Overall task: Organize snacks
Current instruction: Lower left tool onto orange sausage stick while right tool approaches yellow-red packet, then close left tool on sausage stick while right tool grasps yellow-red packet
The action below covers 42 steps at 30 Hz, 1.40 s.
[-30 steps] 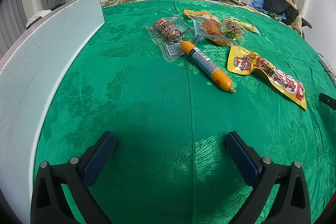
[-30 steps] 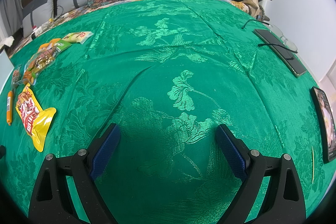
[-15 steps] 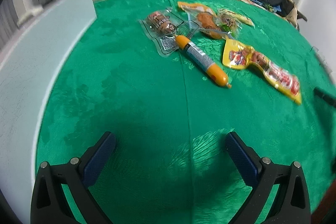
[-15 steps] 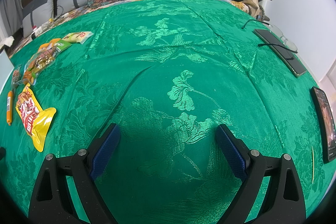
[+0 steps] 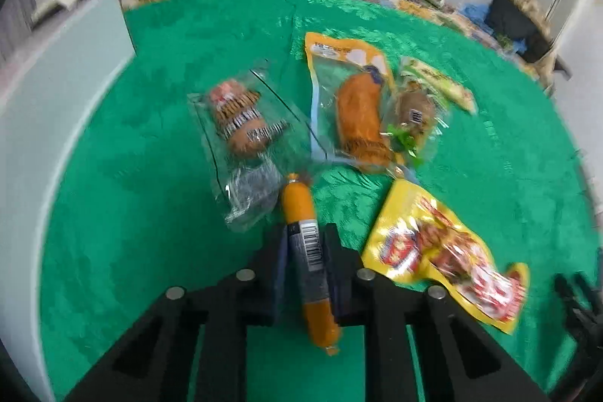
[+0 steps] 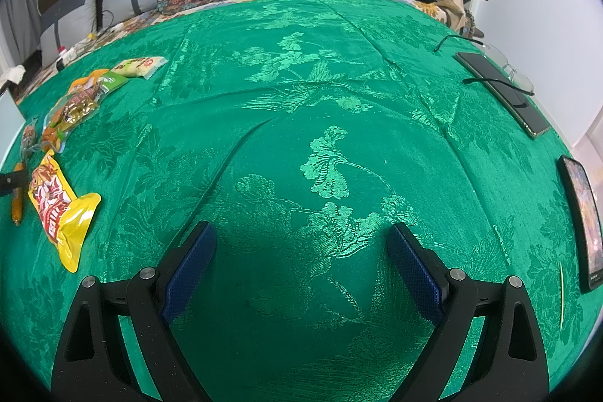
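Orange sausage stick (image 5: 308,259) clenched in left gripper (image 5: 304,232), jaws just closed | lifted or resting: cannot tell | green cloth (image 6: 339,93), near left edge | right gripper (image 6: 301,236) spread, empty

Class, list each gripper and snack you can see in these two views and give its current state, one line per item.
left gripper: just closed, shut on the sausage.
sausage: gripped between the pads.
right gripper: open, nothing between the fingers.
yellow snack pouch: flat on the green cloth, sealed.
clear snack pack: flat on the cloth, untouched.
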Tool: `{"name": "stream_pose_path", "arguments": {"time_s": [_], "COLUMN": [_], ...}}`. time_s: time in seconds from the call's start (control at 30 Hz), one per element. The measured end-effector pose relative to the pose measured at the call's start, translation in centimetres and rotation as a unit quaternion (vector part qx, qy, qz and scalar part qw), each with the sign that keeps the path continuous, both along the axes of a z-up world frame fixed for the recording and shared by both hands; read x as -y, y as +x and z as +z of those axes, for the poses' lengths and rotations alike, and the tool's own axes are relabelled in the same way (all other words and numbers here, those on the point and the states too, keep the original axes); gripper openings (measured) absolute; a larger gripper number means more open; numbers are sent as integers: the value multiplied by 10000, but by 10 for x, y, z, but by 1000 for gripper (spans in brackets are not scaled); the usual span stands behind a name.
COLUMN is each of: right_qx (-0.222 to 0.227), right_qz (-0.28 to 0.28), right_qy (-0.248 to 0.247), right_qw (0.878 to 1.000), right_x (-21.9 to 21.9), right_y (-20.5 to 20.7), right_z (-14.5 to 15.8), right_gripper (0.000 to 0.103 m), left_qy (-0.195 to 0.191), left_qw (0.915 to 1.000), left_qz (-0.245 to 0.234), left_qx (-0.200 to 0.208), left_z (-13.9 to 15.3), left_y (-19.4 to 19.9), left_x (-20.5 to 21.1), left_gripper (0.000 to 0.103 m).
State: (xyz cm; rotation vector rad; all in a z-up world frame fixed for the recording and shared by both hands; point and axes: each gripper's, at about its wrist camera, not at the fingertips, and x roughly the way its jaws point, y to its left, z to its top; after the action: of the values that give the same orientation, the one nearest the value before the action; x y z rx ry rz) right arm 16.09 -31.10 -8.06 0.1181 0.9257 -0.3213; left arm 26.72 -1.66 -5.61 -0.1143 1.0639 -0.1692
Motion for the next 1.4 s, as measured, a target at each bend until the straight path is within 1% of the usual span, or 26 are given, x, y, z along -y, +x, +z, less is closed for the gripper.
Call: {"name": "stream_pose_path", "arguments": {"time_s": [0.13,0.23,0.33,0.37,0.4,0.43,0.47,0.5,0.63,0.67,0.7,0.73,0.77,0.8,0.83,0.93,0.97,1.07,1.1,1.13,1.17,1.2,1.23,1.27,1.33,1.4], "right_qx": [-1,-1,0,0,0,-1,-1,-1,-2,-2,-2,-3,-2,-5,0,1,-1,-25,-116,39,191,327,257,129,-428,-837], "right_qz": [0,1,1,1,0,0,0,-1,-1,-1,-2,-2,-3,-4,-12,-11,-11,-29,17,379,666,1198,1786,2115,2894,3216], "right_qy": [0,0,-1,-1,-2,-2,-3,-3,-4,-6,-6,-6,-5,-6,-5,-1,-9,16,148,592,821,1015,1035,983,625,309], "right_qw": [10000,10000,10000,10000,10000,10000,10000,10000,10000,10000,10000,10000,10000,10000,10000,10000,10000,10000,9998,9975,9942,9871,9781,9723,9542,9427], "right_x": [0,0,0,0,0,0,0,0,1,0,0,0,0,0,0,1,0,1,0,-5,-11,-28,-51,-67,-116,-146], "right_y": [0,0,0,0,0,0,0,0,1,0,0,0,0,0,0,0,0,4,9,13,16,20,30,38,63,82], "right_z": [0,0,0,0,0,0,0,0,-1,0,0,-1,-1,-1,0,-1,-1,0,2,10,15,24,31,32,29,18], "right_gripper": [95,95,95,95,95,95,95,95,95,95,95,95,95,95,95,95,95,93,92,92,92,92,92,92,92,90], "left_qy": [-160,-404,-353,-252,-179,-141,-171,-18,522,749,771,628,488,459,464,694,631,667,655,644,630,628,630,629,633,629], "left_qw": [9990,9956,9938,9942,9944,9948,9949,9960,9928,9893,9881,9895,9912,9918,9917,9903,9919,9925,9927,9928,9930,9930,9930,9931,9930,9930], "left_qz": [-413,-809,-1001,-1006,-997,-989,-991,-889,-927,-1023,-994,-921,-842,-801,-815,-855,-763,-695,-686,-685,-691,-690,-690,-689,-691,-693], "left_qx": [-58,-253,-326,-298,-288,-185,0,114,557,727,885,925,894,881,876,847,792,755,748,738,729,721,717,717,716,715], "left_z": [8,15,14,10,7,2,3,1,-5,-8,-10,-12,-12,-12,-12,-14,-15,-18,-20,-20,-21,-21,-21,-21,-21,-21], "left_y": [-33,-68,-92,-96,-96,-99,-101,-103,-105,-109,-113,-112,-110,-109,-108,-105,-102,-100,-98,-98,-97,-97,-96,-96,-97,-97], "left_x": [-27,-48,-56,-55,-54,-54,-53,-53,-48,-44,-46,-54,-61,-63,-63,-56,-59,-57,-56,-56,-56,-54,-55,-55,-55,-55], "left_gripper": [15,15,16,21,36,40,51,60,60,64,70,72,73,73,75,88,93,98,99,99,100,100,101,101,101,101]}}
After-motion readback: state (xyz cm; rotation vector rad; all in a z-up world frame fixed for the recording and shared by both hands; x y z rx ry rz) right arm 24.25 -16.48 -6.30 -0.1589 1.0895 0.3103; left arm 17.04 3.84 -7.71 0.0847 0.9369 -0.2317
